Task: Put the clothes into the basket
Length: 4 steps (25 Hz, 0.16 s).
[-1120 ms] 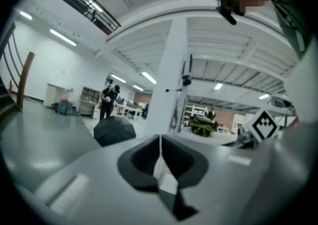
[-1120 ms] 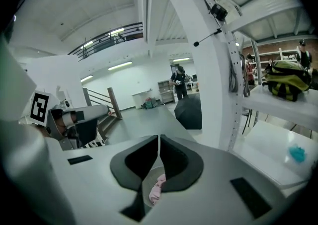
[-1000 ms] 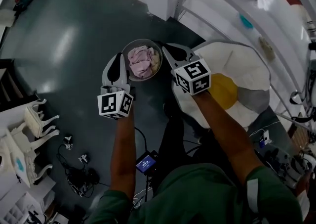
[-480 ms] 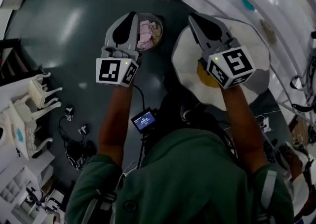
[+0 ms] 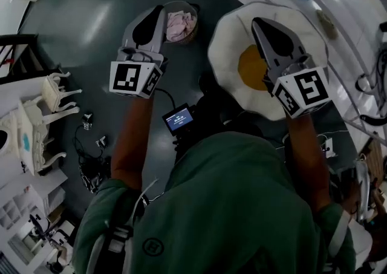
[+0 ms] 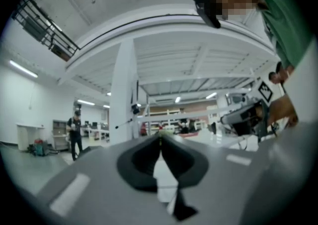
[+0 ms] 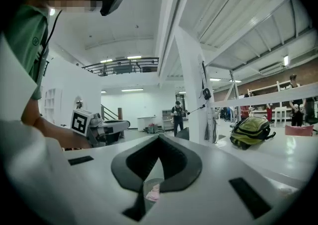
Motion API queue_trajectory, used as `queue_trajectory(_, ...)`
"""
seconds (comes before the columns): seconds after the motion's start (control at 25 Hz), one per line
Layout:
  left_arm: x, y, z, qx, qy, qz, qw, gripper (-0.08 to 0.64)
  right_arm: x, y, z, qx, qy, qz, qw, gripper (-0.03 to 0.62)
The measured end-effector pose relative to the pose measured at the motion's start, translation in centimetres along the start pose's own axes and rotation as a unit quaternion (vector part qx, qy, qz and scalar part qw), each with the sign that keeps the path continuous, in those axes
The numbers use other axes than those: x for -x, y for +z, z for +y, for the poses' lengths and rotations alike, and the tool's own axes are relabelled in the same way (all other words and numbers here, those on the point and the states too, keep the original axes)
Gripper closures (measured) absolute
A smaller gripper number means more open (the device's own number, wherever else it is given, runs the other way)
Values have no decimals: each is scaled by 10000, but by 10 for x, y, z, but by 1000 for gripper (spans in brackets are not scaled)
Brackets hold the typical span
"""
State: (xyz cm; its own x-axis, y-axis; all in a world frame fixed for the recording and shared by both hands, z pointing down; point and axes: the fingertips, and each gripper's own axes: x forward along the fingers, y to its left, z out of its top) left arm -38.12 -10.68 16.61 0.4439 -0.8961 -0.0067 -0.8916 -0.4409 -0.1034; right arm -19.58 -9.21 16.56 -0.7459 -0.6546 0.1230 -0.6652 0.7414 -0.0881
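A small round basket (image 5: 192, 11) stands on the dark floor far below, with pale pink clothes (image 5: 179, 25) bundled inside it. My left gripper (image 5: 159, 8) is held high and level beside the basket's left edge in the head view; its jaws are shut and empty (image 6: 160, 135). My right gripper (image 5: 256, 21) hovers over a fried-egg-shaped rug (image 5: 230, 37), also shut with nothing in it (image 7: 159, 137). In the right gripper view, a bit of the pink clothes (image 7: 153, 192) shows through the gap under the jaws.
White toy chairs (image 5: 55, 94) and loose cables (image 5: 91, 173) lie on the floor at the left. A white pillar (image 7: 191, 85) rises ahead, with a green backpack (image 7: 251, 130) on a white platform to its right. A person (image 7: 178, 115) stands far off.
Both grippers have risen toward the head camera and spread apart, the right one moving out over the egg-shaped rug. The basket has slid toward the top of the head view. Both stay shut.
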Motion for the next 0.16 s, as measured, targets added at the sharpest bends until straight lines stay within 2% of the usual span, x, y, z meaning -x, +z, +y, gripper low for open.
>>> queue_trajectory(0.16, 25, 4, -43, -55, 18, 201, 9998, 552, 68, 0, -1, 67, -115, 144, 9998, 588)
